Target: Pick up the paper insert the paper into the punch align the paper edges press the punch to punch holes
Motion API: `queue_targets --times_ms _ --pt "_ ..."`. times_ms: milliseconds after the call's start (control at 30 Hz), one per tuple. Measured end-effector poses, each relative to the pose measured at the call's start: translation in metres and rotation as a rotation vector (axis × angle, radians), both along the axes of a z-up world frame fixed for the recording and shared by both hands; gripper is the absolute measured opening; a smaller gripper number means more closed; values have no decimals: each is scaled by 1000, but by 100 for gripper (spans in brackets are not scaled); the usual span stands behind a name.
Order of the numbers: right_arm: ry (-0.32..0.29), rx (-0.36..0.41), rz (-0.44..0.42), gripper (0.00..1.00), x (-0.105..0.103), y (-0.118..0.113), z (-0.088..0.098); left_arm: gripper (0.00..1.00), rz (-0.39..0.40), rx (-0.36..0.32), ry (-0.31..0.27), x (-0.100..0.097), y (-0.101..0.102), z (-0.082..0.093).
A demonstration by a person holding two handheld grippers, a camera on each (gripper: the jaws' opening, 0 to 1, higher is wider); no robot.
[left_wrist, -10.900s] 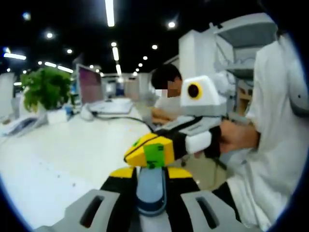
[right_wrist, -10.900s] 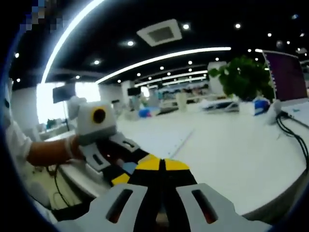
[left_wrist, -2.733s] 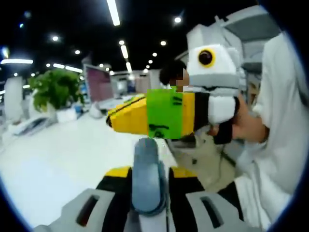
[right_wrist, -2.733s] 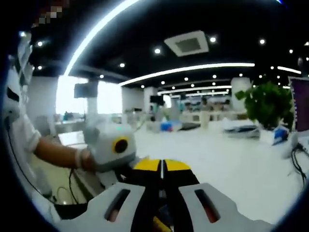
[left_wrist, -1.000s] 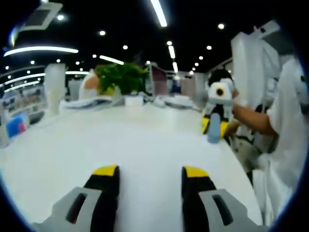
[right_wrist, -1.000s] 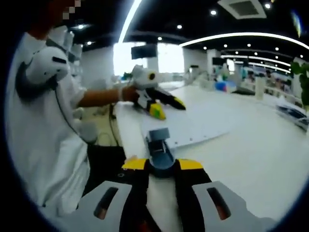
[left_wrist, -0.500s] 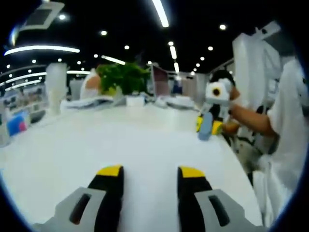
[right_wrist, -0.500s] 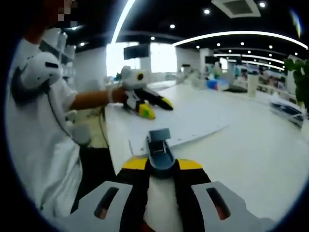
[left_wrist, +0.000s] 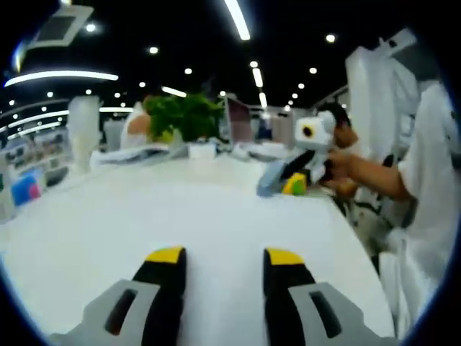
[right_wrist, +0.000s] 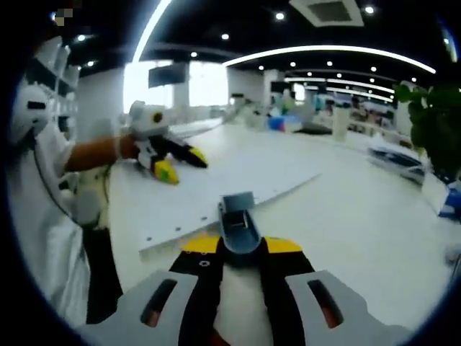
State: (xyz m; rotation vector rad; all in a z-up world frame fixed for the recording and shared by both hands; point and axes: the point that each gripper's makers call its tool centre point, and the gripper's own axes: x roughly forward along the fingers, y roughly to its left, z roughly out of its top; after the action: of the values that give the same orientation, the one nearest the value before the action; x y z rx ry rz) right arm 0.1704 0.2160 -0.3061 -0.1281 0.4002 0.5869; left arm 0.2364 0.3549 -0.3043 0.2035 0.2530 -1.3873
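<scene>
Table (left_wrist: pixel 108 231) white | paper (right_wrist: pixel 216 189) flat | plant (left_wrist: pixel 184 115) behind | ceiling lights on

Your two views are lit from above by long ceiling strip lights (left_wrist: pixel 238 19) and small round spotlights (right_wrist: pixel 279 15) against a dark ceiling. The white worktop (left_wrist: pixel 130 216) reflects this light brightly and looks nearly washed out, with only faint shadows. A bright window (right_wrist: pixel 191 83) glares white in your right gripper view. Both pictures are soft. Fisheye distortion bends straight lines into curves near the edges. The distant potted plant (left_wrist: pixel 178 117) and background are blurred.
</scene>
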Motion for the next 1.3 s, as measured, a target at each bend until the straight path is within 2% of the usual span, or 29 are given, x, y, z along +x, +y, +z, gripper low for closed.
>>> queue_targets --times_ms 167,567,800,933,1133,1300 --pt "7 3 -100 23 17 -15 0 41 11 1 -4 2 1 0" --pt "-2 21 -259 23 58 -46 0 40 20 -3 1 3 2 0" --pt "-17 -4 -360 23 69 -70 -1 40 19 -5 2 3 3 0" --pt "-14 6 -364 23 69 -73 -1 40 18 -5 1 3 3 0" --pt "-15 -26 -349 24 69 -71 -2 39 22 -5 0 4 3 0" --pt "-15 2 -375 29 65 -76 0 35 45 -3 1 7 3 0"
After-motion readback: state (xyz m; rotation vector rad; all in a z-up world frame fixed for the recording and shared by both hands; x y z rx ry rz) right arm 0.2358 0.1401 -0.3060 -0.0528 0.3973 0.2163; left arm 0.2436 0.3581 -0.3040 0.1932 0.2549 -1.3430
